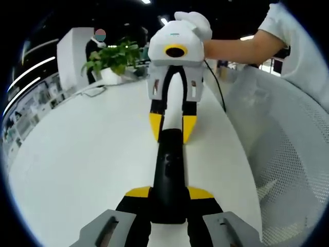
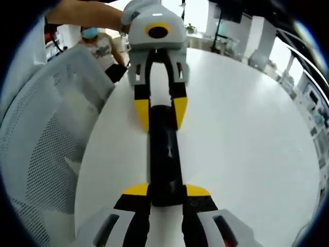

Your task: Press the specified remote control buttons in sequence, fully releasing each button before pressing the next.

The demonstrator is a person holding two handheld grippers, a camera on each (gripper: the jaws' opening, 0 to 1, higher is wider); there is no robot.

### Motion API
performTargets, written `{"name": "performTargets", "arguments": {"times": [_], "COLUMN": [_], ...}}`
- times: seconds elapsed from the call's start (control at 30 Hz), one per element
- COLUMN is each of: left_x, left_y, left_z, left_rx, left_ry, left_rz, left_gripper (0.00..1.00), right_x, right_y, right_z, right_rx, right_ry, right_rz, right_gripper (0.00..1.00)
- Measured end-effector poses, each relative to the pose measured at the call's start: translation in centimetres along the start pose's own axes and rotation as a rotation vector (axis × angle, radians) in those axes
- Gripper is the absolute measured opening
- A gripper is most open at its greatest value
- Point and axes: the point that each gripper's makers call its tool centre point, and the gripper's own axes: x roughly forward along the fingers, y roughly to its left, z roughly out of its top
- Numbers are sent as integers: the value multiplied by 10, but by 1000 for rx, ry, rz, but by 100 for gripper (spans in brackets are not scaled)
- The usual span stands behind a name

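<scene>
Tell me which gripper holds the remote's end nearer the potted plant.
The right gripper: it clamps the black remote control's end toward the potted plant, while the left gripper clamps the opposite end, farther from it.

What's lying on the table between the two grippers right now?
The black remote control spans the gap. In both views, the left gripper and right gripper each clamp one end.

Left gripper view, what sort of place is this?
Probably an office or showroom: a long white table, a white mesh chair beside it, a potted plant at the far end, strip lights overhead.
</scene>
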Motion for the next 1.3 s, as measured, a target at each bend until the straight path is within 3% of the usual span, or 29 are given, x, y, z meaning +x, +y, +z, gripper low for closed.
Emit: {"name": "performTargets", "arguments": {"times": [0.67,1.3], "left_x": [0,-14], "left_y": [5,32], "left_z": [1,21], "left_rx": [31,107], "left_ry": [13,16], "left_rz": [5,66], "left_gripper": [23,24], "right_x": [-2,-24], "right_y": [-2,-27], "right_z": [1,14], "right_rx": [4,-42], "right_ry": [-16,-65], "right_rz": [-23,-158], "right_gripper": [19,19]}}
